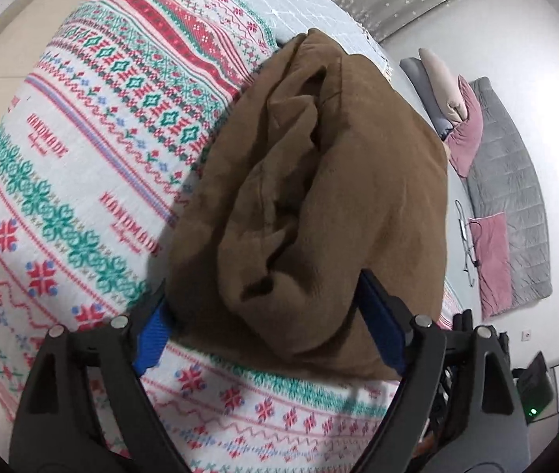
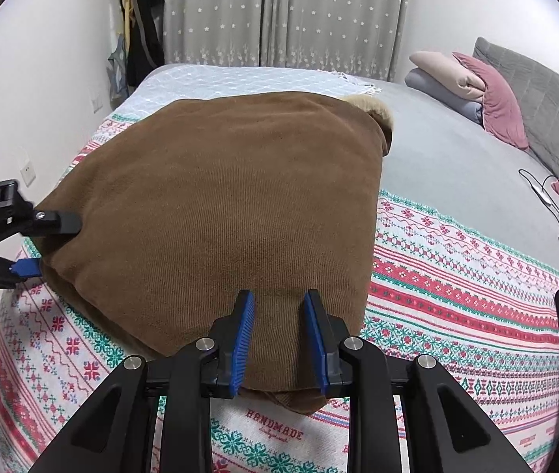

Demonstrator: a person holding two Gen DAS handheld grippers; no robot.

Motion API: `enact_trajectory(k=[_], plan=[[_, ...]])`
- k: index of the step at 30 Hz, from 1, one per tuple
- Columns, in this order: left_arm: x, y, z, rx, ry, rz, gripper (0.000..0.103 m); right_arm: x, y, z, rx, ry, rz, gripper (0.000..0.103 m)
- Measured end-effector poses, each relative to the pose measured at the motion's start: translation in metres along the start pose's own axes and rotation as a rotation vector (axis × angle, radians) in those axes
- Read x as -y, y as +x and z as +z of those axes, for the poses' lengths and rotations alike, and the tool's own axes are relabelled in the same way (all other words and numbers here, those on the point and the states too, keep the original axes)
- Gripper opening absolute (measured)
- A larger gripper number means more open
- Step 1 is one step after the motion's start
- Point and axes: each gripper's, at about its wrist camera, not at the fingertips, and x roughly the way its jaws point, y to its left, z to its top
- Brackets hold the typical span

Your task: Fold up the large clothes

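While the brown corduroy coat point(image 2: 216, 205) lies on the patterned knit blanket point(image 2: 457, 276) across the bed point(image 2: 449, 157), it is already a compact, thick bundle with a smooth top face. A pale fur trim point(image 2: 370, 104) pokes out at the far corner. The left wrist view shows the open end: several rumpled layers stacked, not squared. The left gripper point(image 1: 269, 329) stands with its jaws wide apart, straddling that end; the blue pads point(image 1: 151, 339) sit beside the cloth, and I cannot tell if they press it. The right gripper point(image 2: 279, 339) has its jaws narrowly apart at the near edge, corduroy between the pads; whether they pinch it I cannot tell.

Judgement: main folds done. Left to do, at most: tidy the layered end, tuck the trim, flatten the bundle.
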Motion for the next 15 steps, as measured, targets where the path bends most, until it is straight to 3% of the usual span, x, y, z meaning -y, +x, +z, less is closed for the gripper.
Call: enact_trajectory(k=[5, 15], plan=[[0.006, 0.007, 0.002, 0.027, 0.004, 0.026, 0.083, 0.002, 0.0, 0.0, 0.002, 0.003, 0.018, 0.026], [0.017, 0.003, 0.003, 0.064, 0.099, 0.109, 0.067, 0.002, -0.003, -0.001, 0.02, 0.019, 0.033, 0.026]])
